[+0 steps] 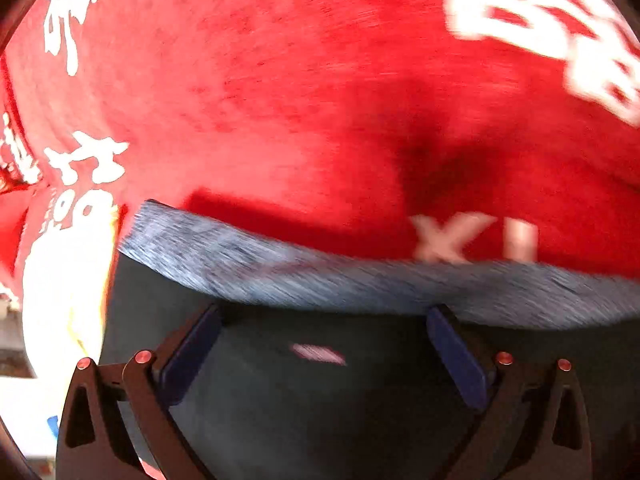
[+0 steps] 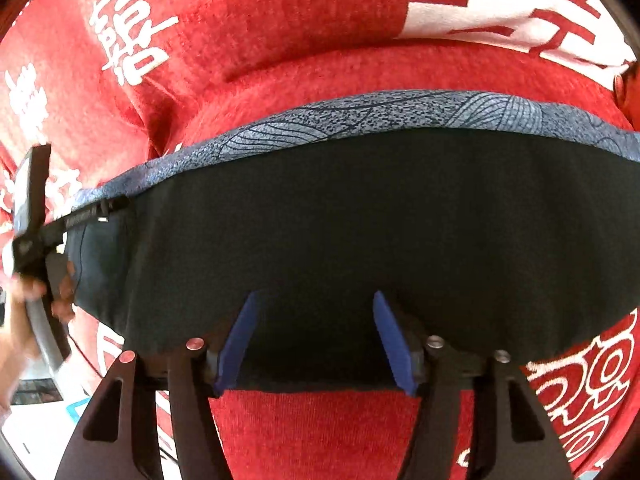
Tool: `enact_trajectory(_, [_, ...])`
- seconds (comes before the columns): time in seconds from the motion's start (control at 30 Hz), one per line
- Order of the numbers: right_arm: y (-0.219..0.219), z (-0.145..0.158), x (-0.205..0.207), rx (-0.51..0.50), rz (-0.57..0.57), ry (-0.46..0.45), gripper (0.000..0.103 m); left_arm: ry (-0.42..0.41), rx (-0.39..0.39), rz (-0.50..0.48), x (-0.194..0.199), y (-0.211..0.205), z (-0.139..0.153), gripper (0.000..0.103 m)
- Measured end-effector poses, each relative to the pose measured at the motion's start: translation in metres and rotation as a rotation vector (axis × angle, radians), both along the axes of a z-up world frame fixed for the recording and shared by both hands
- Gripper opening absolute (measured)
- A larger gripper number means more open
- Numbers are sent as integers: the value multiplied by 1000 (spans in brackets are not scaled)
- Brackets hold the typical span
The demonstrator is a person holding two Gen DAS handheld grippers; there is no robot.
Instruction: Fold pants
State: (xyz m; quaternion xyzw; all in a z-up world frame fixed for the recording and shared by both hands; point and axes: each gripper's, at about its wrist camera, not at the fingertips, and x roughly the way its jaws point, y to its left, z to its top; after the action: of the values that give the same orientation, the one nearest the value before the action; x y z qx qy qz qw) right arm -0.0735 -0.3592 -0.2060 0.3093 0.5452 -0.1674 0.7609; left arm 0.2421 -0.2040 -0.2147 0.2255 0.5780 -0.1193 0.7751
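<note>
Dark folded pants (image 2: 340,220) lie on red cloth (image 2: 280,20); left claw (image 1: 324,320) and right claw (image 2: 316,304) both gape, gripping nothing.

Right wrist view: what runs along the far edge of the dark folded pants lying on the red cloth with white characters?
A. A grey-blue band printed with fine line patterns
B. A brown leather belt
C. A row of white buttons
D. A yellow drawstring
A: the dark folded pants carry a grey-blue band printed with fine line patterns along their far edge, against the red cloth with white characters.
</note>
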Motion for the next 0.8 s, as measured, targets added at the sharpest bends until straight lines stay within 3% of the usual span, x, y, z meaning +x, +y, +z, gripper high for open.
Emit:
enact_trajectory(0.1, [-1, 1, -3, 2, 5, -17, 67, 31, -36, 72, 20, 14, -6, 103])
enact_trajectory(0.17, [-1, 0, -4, 13, 5, -37, 71, 19, -6, 60, 16, 9, -1, 103])
enact_trajectory(0.27, [1, 0, -5, 27, 8, -59, 77, 44, -2, 28, -4, 1, 6, 103])
enact_trajectory(0.57, [-2, 4, -8, 38, 9, -43, 79, 115, -49, -49, -77, -21, 35, 103])
enact_trajectory(0.8, [1, 2, 0, 42, 73, -11, 86, 112, -58, -119, -115, -46, 54, 103])
